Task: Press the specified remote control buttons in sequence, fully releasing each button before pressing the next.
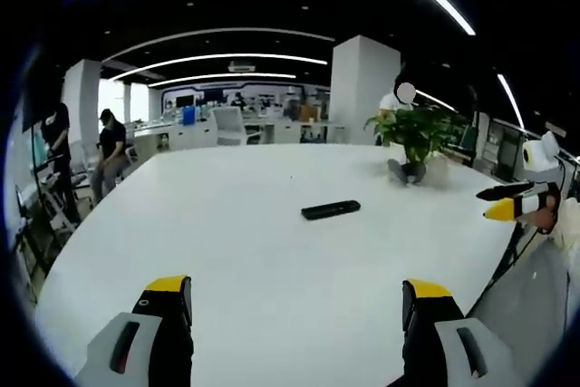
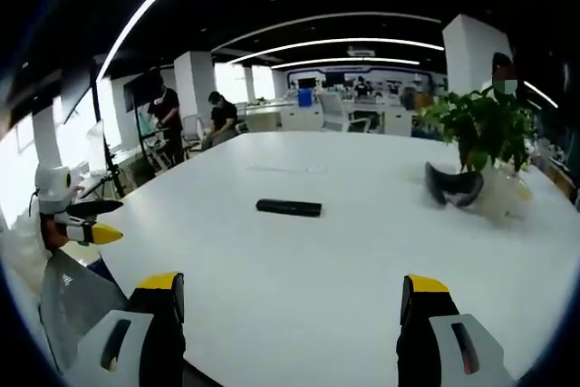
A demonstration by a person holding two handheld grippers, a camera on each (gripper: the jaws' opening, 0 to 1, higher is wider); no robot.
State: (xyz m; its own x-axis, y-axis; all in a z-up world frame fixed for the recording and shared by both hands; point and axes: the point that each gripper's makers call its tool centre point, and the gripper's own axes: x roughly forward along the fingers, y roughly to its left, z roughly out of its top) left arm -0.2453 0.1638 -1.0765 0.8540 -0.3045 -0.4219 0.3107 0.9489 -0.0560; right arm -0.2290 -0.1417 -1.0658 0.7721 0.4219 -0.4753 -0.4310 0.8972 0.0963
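Note:
A slim black remote control (image 1: 331, 209) lies flat near the middle of the large white table (image 1: 245, 260). My left gripper (image 1: 296, 301) is open, hovering over the table's near edge, well short of the remote, with nothing between its yellow-tipped jaws. The right gripper (image 1: 497, 201) comes in from the right, beyond the table's edge. In the right gripper view the remote (image 2: 288, 208) lies ahead on the table (image 2: 344, 260). My right gripper (image 2: 292, 295) is open and empty, also far from the remote. The left gripper (image 2: 98, 221) shows at the left.
A potted green plant (image 1: 417, 131) (image 2: 480, 129) stands on the far side of the table, with a dark curved object (image 2: 453, 186) at its foot. A grey mesh chair (image 2: 72, 301) stands at the table's edge. People (image 1: 113, 147) stand by desks behind.

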